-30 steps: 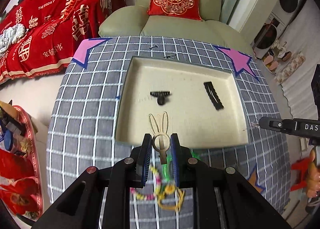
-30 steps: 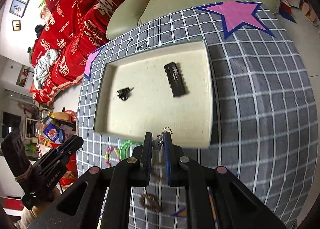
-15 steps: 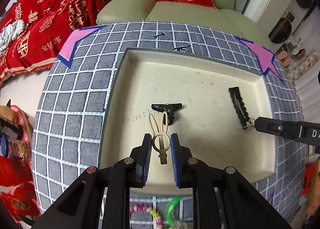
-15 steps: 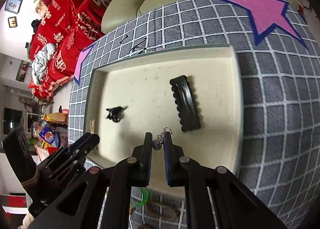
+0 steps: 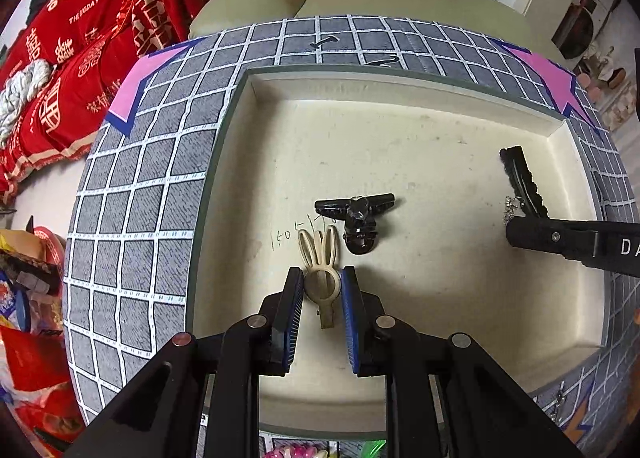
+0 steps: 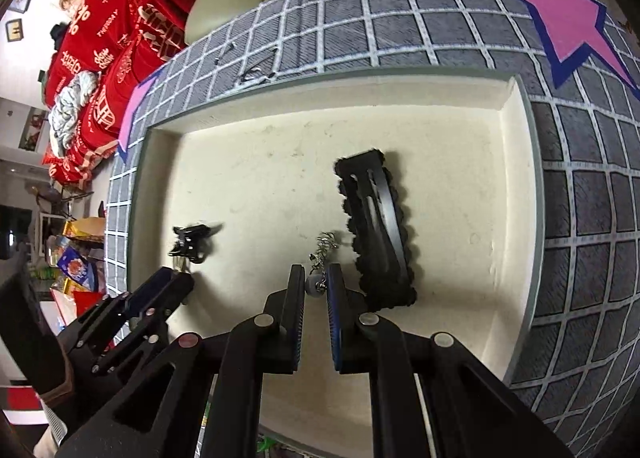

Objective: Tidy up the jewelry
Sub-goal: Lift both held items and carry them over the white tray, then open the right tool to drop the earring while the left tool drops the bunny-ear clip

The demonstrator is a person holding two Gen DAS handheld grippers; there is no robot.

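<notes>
Over the cream tray [image 5: 240, 145], the left gripper [image 5: 321, 284] pinches a beige rabbit-ear hair clip [image 5: 320, 266] just beside a black claw clip [image 5: 356, 217]; at right, the right gripper [image 6: 316, 282] clamps a small silver chain earring [image 6: 320, 262]. A long black scalloped barrette [image 6: 376, 225] lies just beside it on the tray floor.
</notes>
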